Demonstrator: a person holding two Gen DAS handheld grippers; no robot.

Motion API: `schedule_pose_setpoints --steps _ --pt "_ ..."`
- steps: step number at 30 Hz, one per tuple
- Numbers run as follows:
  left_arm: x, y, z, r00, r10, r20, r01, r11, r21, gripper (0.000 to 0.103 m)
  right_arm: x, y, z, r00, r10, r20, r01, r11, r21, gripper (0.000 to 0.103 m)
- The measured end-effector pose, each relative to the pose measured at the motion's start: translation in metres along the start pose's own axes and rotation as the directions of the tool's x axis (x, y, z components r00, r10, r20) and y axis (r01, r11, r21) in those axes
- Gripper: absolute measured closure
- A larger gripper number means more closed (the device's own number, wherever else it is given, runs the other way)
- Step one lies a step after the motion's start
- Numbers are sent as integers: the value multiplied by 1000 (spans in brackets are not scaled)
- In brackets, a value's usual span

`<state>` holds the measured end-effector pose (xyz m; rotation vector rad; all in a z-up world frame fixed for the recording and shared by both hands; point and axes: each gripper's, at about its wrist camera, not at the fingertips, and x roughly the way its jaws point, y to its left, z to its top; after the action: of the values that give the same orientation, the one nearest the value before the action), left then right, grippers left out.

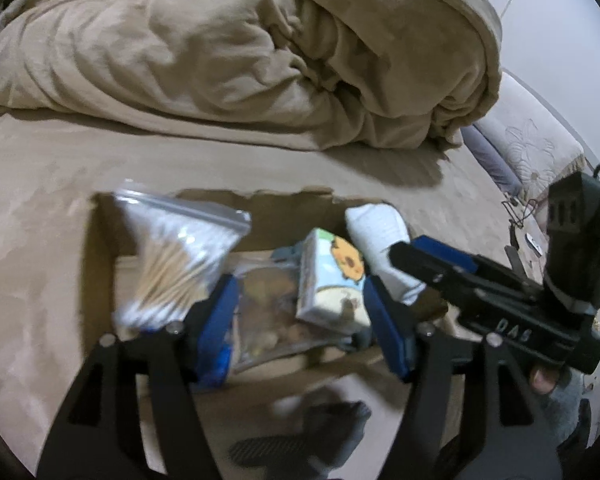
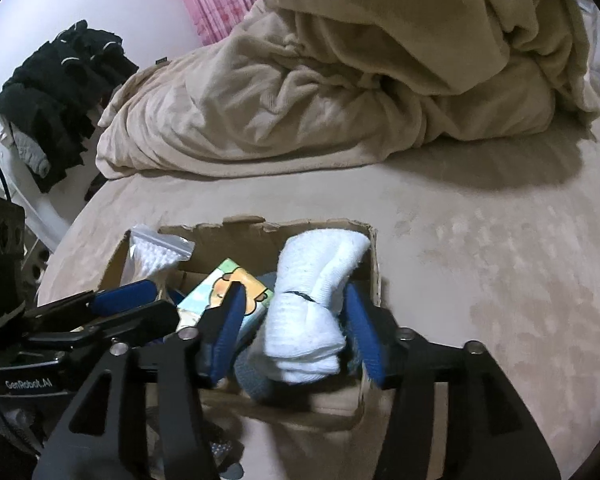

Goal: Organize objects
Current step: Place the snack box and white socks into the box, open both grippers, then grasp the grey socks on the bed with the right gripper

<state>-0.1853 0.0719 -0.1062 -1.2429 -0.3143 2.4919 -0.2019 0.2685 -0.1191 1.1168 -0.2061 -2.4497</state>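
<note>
Sitting on a tan bed in front of a heaped beige blanket, an open cardboard box is where the loose things are being gathered, and the step in hand looks like settling items into it. Inside, at the right, a rolled pair of white socks leans against the right wall; at the middle stands a tissue pack with a cartoon print; beneath it lies a clear pouch of brownish bits, whose contents I cannot make out; at the far left a zip bag of cotton swabs stands tilted against the left wall. The right gripper straddles the socks with its blue pads spread on either side, seemingly not pressing, so I judge it released. The left gripper hangs over the pouch and tissue pack, its fingers likewise parted and grasping nothing. The next move, as I judge it, calls for lifting the right gripper straight up without snagging the socks, then drawing both hands clear of the box and of each other.
</note>
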Motion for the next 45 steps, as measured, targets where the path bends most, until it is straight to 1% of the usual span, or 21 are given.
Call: schedule_pose_setpoints --steps 7,8,12,18,21,22,23,26,30,32,33,34,45 --pt "-45 4 -12 997 50 57 -51 999 14 36 -27 16 -2 999 -27 32 28 999 -27 44" --pt "-51 4 -14 996 60 63 -62 998 16 36 -31 19 -4 999 -29 36 31 999 -33 42" --pt "-79 5 -24 989 110 100 -113 993 29 36 -48 32 -9 998 -41 55 43 998 -48 39" --pt "-107 10 -41 979 159 127 -164 986 26 36 -68 51 -22 996 -65 68 69 995 -69 36" --pt "-116 15 -50 978 168 125 -171 985 13 35 -76 59 -29 994 -84 73 90 992 -84 36" --pt "-119 16 -54 977 171 125 -173 985 9 32 -79 62 -32 994 -86 73 93 992 -86 36" --pt "-121 18 -57 977 173 127 -175 985 5 32 -81 64 -34 994 -87 73 93 992 -89 36" --pt "-121 24 -66 975 189 113 -189 982 -12 31 -85 71 -43 994 -88 69 95 991 -94 35" --pt "-123 31 -80 976 195 96 -192 981 -38 31 -87 79 -56 995 -84 48 88 991 -99 35" --pt "-122 34 -87 975 206 85 -203 978 -44 27 -87 83 -63 996 -81 36 84 991 -103 35" --pt "-122 36 -91 975 208 78 -205 977 -52 21 -86 84 -66 996 -79 30 82 991 -101 35" --pt "-122 38 -93 976 205 78 -201 978 -60 20 -85 84 -69 997 -77 23 79 992 -99 35" --pt "-113 52 -117 976 212 40 -209 975 -73 19 -59 96 -94 996 -58 -71 50 993 -106 35"
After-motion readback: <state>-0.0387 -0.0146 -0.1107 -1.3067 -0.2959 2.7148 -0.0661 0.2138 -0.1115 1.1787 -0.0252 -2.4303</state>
